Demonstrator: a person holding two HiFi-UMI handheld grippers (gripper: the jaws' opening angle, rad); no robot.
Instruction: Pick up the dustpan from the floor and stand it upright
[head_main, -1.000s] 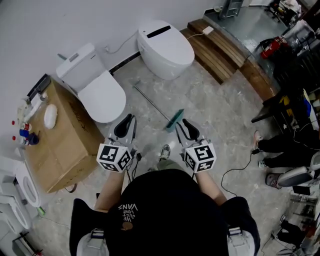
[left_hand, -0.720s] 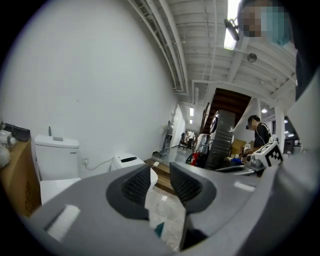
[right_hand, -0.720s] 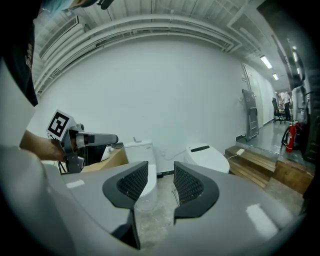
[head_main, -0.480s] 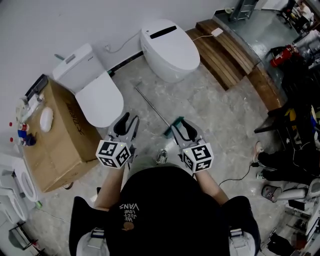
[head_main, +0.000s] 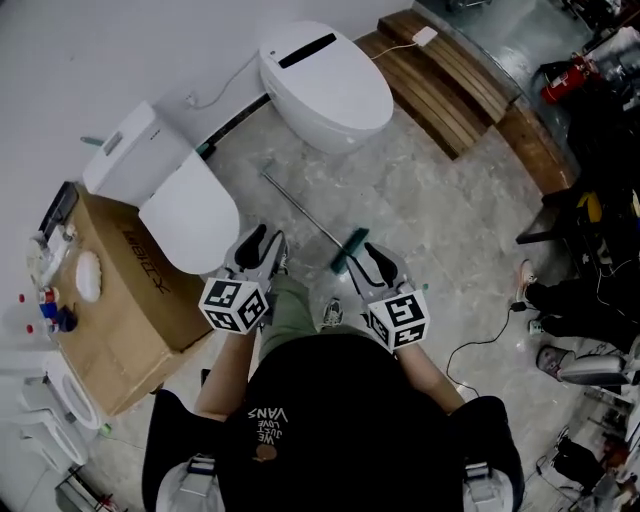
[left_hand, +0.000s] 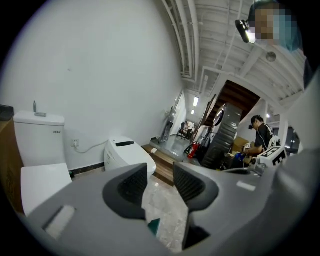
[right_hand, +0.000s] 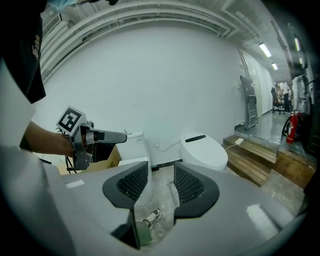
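The dustpan lies flat on the floor in the head view, its thin metal handle (head_main: 300, 208) running up-left from the green pan (head_main: 349, 250). My right gripper (head_main: 368, 256) hovers just right of the pan, open and empty. My left gripper (head_main: 268, 244) is left of the pan, above my green-trousered knee. Its jaws are opening and hold nothing. In the left gripper view a teal corner of the pan (left_hand: 154, 226) shows low between the jaws of the left gripper (left_hand: 160, 182). The right gripper (right_hand: 160, 184) frames bare floor and a shoe (right_hand: 151, 218).
Two white toilets stand at the wall, one (head_main: 185, 205) close to my left gripper and one (head_main: 325, 85) beyond the handle's end. A cardboard box (head_main: 120, 300) is at the left and wooden steps (head_main: 450, 85) at the back right. A black cable (head_main: 480, 335) trails on the floor.
Both grippers have sunk and moved forward toward the green pan. Their jaws stand wider apart than a second ago. The dustpan has not moved.
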